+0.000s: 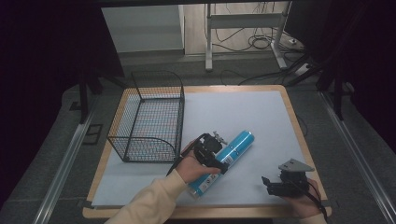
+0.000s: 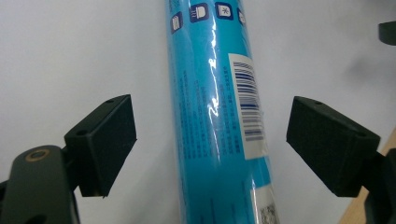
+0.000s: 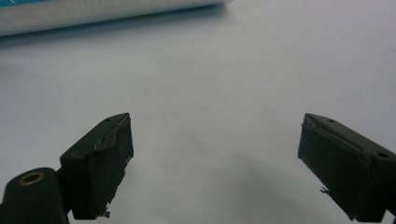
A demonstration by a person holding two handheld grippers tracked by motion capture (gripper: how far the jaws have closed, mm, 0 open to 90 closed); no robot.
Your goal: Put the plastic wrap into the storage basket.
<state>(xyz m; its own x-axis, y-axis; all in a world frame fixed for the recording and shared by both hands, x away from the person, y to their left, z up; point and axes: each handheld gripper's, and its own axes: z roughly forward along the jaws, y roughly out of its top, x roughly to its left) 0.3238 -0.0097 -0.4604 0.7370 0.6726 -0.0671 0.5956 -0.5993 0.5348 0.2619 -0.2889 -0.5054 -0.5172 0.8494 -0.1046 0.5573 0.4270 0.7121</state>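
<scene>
Wire basket (image 1: 148,119): stands empty at the left of the white sheet (image 1: 243,112); nothing is placed in it yet.
Left gripper (image 1: 212,151): you hold it over the can, jaws spread wide to either side, pads (image 2: 108,142) not touching.
Blue spray can (image 2: 212,116): lies on its side mid-sheet, just right of the basket, ungrasped.
Right gripper (image 1: 286,183): yours idles near the front right corner, jaws wide, empty.
Progress: early; closing, lifting and probably basketing remain.
</scene>
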